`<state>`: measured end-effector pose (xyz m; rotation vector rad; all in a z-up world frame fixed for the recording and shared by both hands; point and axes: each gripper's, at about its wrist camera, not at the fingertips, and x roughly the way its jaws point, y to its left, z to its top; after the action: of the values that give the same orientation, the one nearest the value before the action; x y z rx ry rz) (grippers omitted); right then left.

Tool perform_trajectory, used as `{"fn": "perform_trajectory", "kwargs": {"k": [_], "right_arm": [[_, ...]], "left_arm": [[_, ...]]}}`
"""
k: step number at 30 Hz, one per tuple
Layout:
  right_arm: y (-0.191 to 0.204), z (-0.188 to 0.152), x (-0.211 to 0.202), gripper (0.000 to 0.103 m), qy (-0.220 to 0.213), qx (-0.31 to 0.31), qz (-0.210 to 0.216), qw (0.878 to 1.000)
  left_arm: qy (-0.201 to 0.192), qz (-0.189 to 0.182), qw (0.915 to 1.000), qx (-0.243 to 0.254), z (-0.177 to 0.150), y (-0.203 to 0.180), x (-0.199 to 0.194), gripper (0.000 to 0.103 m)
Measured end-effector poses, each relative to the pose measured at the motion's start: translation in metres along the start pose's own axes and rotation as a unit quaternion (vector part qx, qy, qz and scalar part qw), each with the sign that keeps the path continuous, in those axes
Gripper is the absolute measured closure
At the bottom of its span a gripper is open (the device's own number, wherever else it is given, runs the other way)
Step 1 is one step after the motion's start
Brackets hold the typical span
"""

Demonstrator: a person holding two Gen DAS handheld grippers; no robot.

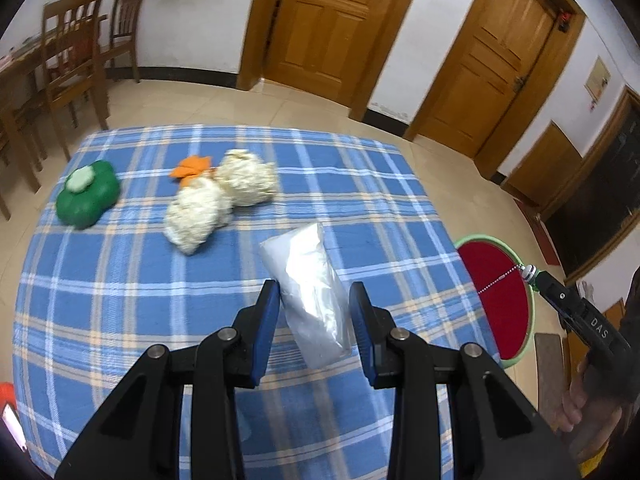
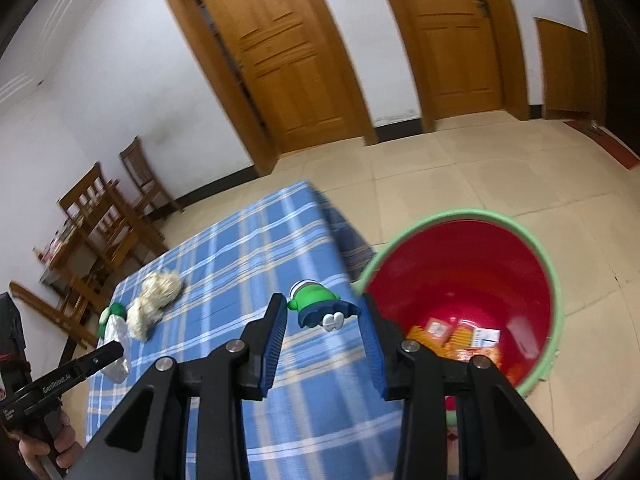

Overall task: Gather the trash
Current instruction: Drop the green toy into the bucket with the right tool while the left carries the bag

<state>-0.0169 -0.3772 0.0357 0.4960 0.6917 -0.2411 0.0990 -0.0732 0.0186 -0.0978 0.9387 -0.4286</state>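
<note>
A silver foil wrapper [image 1: 312, 292] lies on the blue plaid tablecloth [image 1: 120, 300]. My left gripper [image 1: 316, 296] is open, its blue pads on either side of the wrapper's near half, just above it. The red bin with a green rim [image 2: 468, 280] stands on the floor beside the table's right edge and holds orange wrappers [image 2: 460, 340]. My right gripper [image 2: 324, 316] is open by the table's edge, with a small green and blue toy figure [image 2: 320, 306] between its fingertips; I cannot tell if they touch it. The bin also shows in the left wrist view [image 1: 500, 300].
On the cloth lie a green flower-shaped plush [image 1: 88, 194], two cream fluffy plush lumps [image 1: 220, 196] and an orange piece [image 1: 192, 166]. Wooden chairs [image 1: 76, 56] stand far left. Two wooden doors [image 1: 320, 20] are behind. The tiled floor surrounds the table.
</note>
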Motion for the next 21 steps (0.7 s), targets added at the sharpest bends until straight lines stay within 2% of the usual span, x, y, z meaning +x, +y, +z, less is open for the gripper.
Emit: {"fn": "perform_trajectory", "kwargs": {"k": [9, 21], "right_arm": [[-0.048, -0.001, -0.004, 0.063, -0.004, 0.045, -0.031, 0.998], [-0.086, -0.007, 0.001, 0.064, 0.002, 0.084, -0.053, 0.995]], "left_arm": [[0.01, -0.024, 0.9983, 0.052, 0.006, -0.053, 0.013, 0.067], [0.027, -0.05, 0.9943, 0.091, 0.012, -0.102, 0.034, 0.067]]}}
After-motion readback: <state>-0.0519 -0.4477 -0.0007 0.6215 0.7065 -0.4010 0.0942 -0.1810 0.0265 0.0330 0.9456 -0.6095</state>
